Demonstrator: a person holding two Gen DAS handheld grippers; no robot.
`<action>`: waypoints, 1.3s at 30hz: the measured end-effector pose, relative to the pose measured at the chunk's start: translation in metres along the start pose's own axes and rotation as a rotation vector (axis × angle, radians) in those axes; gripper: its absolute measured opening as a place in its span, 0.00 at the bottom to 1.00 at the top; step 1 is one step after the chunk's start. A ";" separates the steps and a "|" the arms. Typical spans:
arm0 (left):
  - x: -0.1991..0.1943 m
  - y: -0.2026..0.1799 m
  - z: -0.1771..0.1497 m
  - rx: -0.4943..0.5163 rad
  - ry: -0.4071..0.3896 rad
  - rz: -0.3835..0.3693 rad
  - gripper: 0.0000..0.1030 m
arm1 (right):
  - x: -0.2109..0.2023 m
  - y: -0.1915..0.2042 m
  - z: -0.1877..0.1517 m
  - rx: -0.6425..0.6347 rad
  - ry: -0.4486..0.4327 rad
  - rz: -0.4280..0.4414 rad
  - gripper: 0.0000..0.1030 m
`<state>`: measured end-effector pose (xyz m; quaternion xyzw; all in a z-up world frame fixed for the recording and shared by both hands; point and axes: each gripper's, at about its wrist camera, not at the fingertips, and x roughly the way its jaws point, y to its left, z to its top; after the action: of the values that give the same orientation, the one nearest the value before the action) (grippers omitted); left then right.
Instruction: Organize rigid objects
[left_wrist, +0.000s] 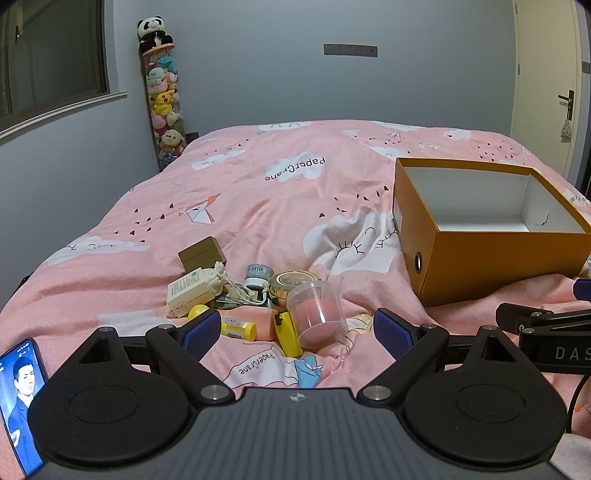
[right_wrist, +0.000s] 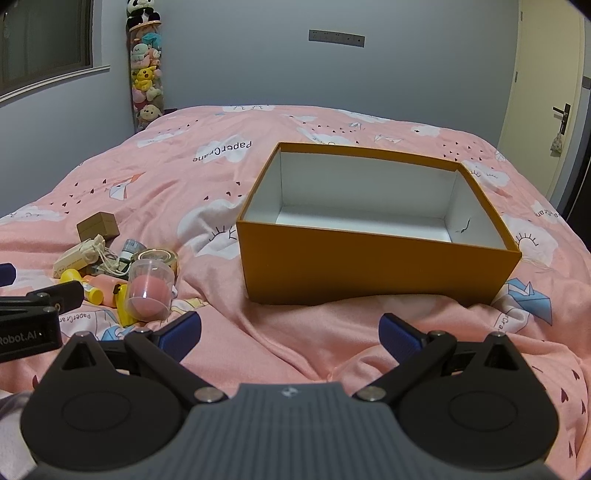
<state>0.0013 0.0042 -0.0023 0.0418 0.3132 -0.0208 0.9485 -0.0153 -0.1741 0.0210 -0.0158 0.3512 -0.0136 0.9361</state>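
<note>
A pile of small items lies on the pink bedspread: a clear jar with a pink sponge, a yellow box, a pink bottle with a yellow cap, a gold tape roll, a grey jar, a white carton and a brown box. My left gripper stands open just in front of the pile, holding nothing. An orange box with a white, empty inside sits to the right. My right gripper is open before the orange box.
A phone with a lit screen lies at the bed's near left corner. A tall clear tube of plush toys stands against the far wall by a window. A door is at the far right.
</note>
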 end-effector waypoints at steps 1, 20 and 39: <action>0.000 0.000 0.000 -0.001 0.000 0.000 1.00 | 0.000 0.000 0.000 0.001 0.002 0.001 0.97; -0.001 0.000 0.001 -0.005 0.003 0.004 1.00 | 0.001 0.000 0.000 0.003 0.006 0.004 0.97; -0.001 0.001 -0.001 -0.014 0.012 0.007 1.00 | 0.002 0.000 0.000 0.003 0.008 0.005 0.97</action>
<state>0.0002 0.0052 -0.0030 0.0364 0.3189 -0.0151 0.9470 -0.0140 -0.1740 0.0195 -0.0134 0.3549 -0.0120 0.9347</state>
